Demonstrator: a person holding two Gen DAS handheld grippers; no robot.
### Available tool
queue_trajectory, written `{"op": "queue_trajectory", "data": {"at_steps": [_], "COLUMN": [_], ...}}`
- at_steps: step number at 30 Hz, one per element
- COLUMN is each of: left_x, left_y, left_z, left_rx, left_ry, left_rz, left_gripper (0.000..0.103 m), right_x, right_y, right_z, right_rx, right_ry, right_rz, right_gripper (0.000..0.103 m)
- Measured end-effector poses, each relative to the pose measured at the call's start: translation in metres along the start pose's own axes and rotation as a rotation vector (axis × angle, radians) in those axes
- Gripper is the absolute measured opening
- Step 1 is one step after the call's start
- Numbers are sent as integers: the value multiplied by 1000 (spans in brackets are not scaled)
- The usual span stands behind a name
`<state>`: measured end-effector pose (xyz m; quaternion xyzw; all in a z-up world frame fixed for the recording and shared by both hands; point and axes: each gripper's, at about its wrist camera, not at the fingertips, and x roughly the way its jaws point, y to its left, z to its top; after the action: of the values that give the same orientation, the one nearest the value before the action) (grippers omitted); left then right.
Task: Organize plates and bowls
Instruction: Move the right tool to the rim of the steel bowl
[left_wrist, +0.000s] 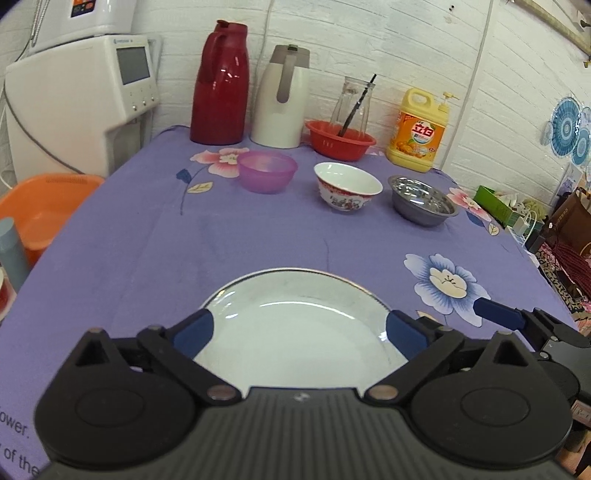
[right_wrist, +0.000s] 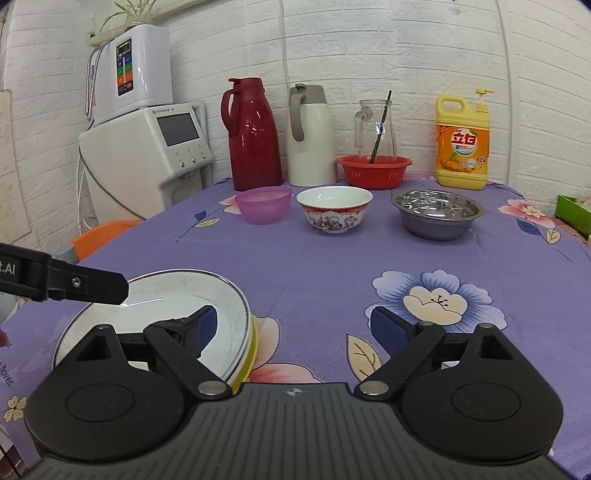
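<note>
White plate (right_wrist: 155, 314) lies flat, rim upward

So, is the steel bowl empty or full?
Empty: the steel bowl shows only its bare shiny inside in both views.

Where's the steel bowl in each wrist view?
Left wrist: steel bowl at right of centre, rightmost of three bowls.
Right wrist: steel bowl upper right of centre, again rightmost.
Shared landmark: yellow detergent bottle stands behind it.
</note>
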<state>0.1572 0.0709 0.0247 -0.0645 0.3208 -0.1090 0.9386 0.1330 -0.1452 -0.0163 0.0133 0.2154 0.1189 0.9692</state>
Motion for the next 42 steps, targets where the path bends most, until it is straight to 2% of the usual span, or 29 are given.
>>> {"op": "queue_trajectory", "data": {"at_steps": [5,11,16,19,22,25,30,34,37,42], "left_x": [21,53,97,136,174,207,255,272,282,303], "left_y": [-34,-76,-107,-117,-119,-124,-123,-128,-135,-145], "left_z": [21,54,84,103,116,123,127,138,143,144], "left_rx": [28,60,76,5,-140,-269,-437,-433,-417,-433], "left_ry": [19,44,94,146,206,220,263,230,231,239], "left_rz": [-89,-194,-234,-256,-287,-266,-207,-154,-124,-93], "left_gripper": [100,100,100,100,100,100,100,100,100,100], "right_x": [-6,-22,-19,-5,18,53,125,170,195,204], "right_y": [-26,-77,-120,-140,-161,-182,-206,-221,-221,-223], "right_z": [-2,-6,4,23,49,75,102,112,118,116], "right_rx": [23,73,103,89,79,76,49,66,8,4], "right_ry": [0,-2,10,14,20,44,150,217,265,241], "right_rz": [-51,-171,-235,-237,-230,-243,-222,-170,-172,-141], "right_gripper": [103,103,103,103,103,103,103,103,103,103]}}
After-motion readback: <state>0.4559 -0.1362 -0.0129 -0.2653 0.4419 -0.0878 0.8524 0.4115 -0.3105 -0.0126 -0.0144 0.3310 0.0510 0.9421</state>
